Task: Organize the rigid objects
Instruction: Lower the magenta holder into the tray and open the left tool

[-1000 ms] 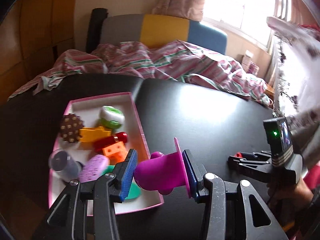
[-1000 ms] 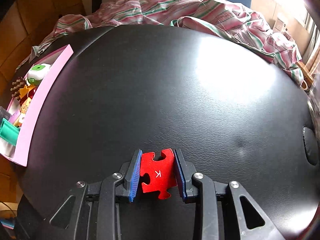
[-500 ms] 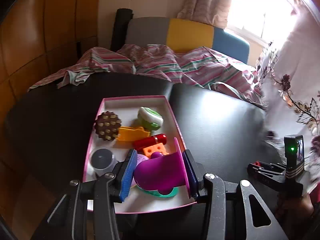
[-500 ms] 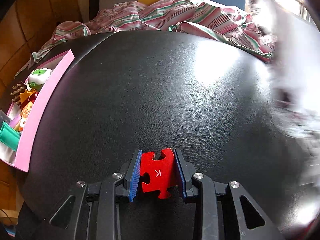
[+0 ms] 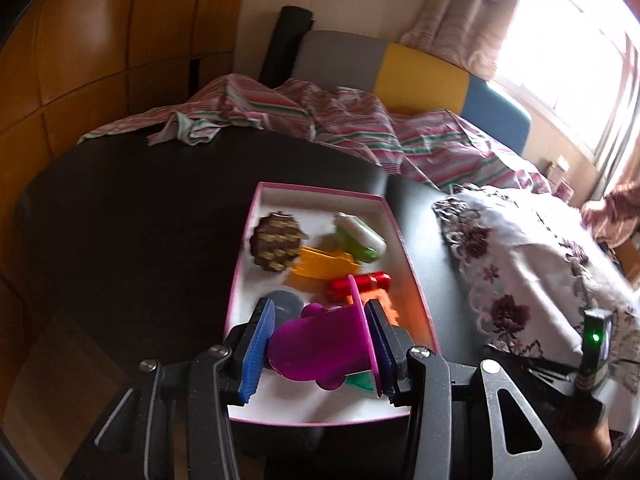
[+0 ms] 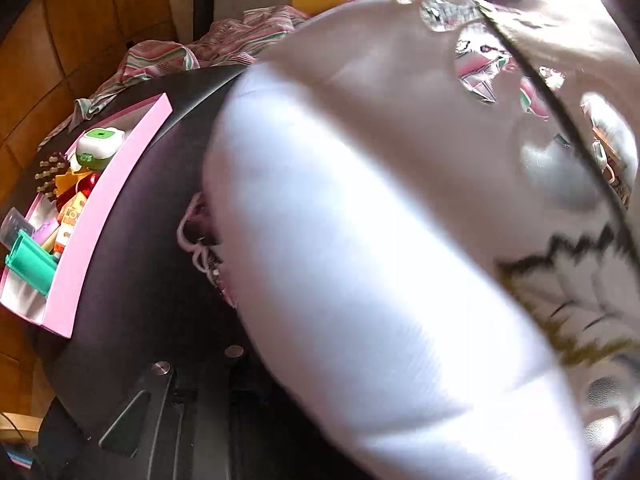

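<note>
My left gripper (image 5: 320, 350) is shut on a purple toy with a pink flat rim (image 5: 320, 348) and holds it above the near end of the pink box (image 5: 320, 192). The box holds several toys: a brown studded disc (image 5: 276, 246), a green and white case (image 5: 360, 236), a yellow piece (image 5: 324, 266), a red piece (image 5: 360, 282). The same box shows at the left in the right wrist view (image 6: 100, 216). In that view a white floral sleeve (image 6: 380, 220) covers the right gripper's fingers and whatever is between them.
The box sits on a round black table (image 5: 140, 220). A striped cloth (image 5: 340, 120) lies over the far edge before a grey, yellow and blue sofa. The person's floral sleeve (image 5: 532, 272) reaches over the table's right side.
My left gripper has moved left with the purple toy, from beside the box to over its near end. The sleeve has swept in front of the right wrist camera and hides the red puzzle piece.
</note>
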A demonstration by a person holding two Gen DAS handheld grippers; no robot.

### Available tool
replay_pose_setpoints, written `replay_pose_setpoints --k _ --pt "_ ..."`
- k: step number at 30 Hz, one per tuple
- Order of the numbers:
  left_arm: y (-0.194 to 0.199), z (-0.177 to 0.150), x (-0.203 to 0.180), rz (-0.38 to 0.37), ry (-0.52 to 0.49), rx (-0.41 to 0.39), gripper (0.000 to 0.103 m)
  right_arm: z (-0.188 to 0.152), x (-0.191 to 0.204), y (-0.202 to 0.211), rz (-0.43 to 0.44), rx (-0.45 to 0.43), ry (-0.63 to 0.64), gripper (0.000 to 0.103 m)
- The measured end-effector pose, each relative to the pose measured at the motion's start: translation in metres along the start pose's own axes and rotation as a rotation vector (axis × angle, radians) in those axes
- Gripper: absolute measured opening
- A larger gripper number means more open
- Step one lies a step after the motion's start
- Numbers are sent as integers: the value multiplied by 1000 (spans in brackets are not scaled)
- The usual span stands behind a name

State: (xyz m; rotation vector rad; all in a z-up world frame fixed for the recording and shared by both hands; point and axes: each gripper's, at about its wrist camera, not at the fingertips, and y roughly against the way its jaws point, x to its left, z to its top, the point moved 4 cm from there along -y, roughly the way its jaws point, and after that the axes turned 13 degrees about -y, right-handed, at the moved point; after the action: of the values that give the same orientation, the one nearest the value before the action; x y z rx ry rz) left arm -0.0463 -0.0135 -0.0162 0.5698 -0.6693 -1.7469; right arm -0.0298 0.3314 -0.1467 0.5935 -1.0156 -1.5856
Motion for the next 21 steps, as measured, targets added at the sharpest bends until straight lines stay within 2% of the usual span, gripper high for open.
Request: replay_pose_setpoints --k 5,9,14,16,21 --pt "-13 5 15 -7 50 14 47 -5 6 2 9 -6 14 31" --pt "-29 17 11 -16 25 19 47 -7 9 3 13 -10 18 31" --pt "-63 24 9 -22 27 69 47 -8 9 4 19 -10 14 31" --pt "-71 29 5 -2 4 56 47 -8 9 4 18 -11 15 31" --pt "-95 31 0 23 -30 88 47 -7 8 3 19 -12 15 31"
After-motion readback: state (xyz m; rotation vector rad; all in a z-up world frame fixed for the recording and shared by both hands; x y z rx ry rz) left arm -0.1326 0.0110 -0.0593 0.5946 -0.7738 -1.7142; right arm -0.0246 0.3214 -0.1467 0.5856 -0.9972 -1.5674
